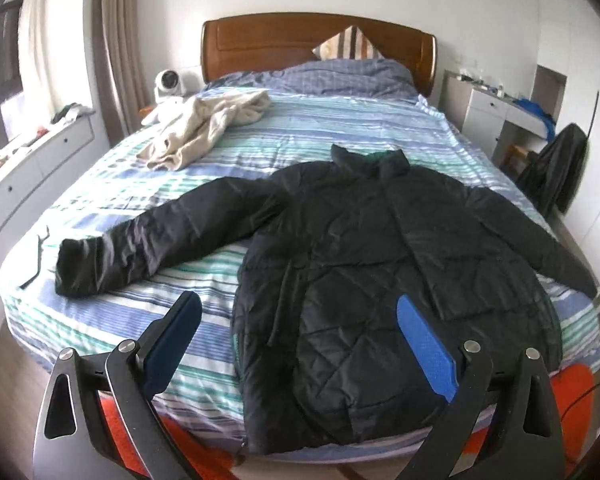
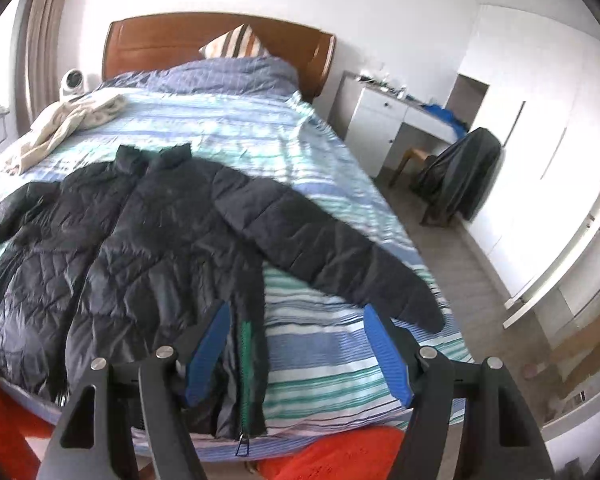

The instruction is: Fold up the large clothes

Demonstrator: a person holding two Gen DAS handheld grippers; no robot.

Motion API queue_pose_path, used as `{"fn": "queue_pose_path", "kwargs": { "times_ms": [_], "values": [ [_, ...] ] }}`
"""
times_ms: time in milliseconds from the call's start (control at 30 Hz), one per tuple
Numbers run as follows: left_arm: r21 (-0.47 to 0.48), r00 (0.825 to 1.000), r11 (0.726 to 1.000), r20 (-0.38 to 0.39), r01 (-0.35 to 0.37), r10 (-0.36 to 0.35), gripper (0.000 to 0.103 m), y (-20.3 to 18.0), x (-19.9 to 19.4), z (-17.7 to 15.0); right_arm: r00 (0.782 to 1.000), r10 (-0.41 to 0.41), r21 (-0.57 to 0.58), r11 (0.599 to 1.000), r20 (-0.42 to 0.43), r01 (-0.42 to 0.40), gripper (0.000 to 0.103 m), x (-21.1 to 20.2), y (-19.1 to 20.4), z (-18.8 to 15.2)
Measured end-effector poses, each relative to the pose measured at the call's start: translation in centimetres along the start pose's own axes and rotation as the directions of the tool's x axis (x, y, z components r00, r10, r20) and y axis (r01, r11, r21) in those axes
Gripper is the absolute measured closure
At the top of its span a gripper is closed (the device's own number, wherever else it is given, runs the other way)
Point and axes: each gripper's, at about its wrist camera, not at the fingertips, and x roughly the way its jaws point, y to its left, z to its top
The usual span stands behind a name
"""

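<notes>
Left wrist view: my left gripper (image 1: 298, 318) hangs above the near edge of the bed (image 1: 112, 312) with its jaws spread wide and nothing between them; the blue pads (image 1: 426, 346) touch no cloth. Beyond it the black quilted jacket (image 1: 380, 248) lies flat, front up, collar toward the far wooden headboard (image 1: 260, 44), hem at the near edge. Its left sleeve (image 1: 160, 236) stretches out over the striped sheet to the left. A beige garment (image 1: 208, 124) lies crumpled at the far left, well apart from the jacket.

From the right wrist, my right gripper (image 2: 296, 328) is released too, held above the jacket's right front edge, where a green zipper (image 2: 245, 356) runs down to the hem. The right sleeve (image 2: 332, 252) angles out toward the bed's right side. A chair draped with dark cloth (image 2: 456, 176) stands on the floor to the right.
</notes>
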Motion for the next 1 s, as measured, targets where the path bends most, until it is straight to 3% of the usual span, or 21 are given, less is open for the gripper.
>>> {"fn": "queue_pose_path", "kwargs": {
  "times_ms": [433,1000],
  "values": [
    [0.0,0.999,1.0,-0.036,0.006,-0.006,0.005,-0.5,0.2,-0.9,0.999,-0.053,-0.01,0.999,0.01,0.053,0.032,-0.1,0.1,0.5],
    [0.045,0.999,0.999,-0.011,-0.03,0.031,0.004,-1.5,-0.3,-1.1,0.99,-0.128,-0.049,0.99,0.053,0.131,0.032,-0.9,0.4,1.1]
  ]
}}
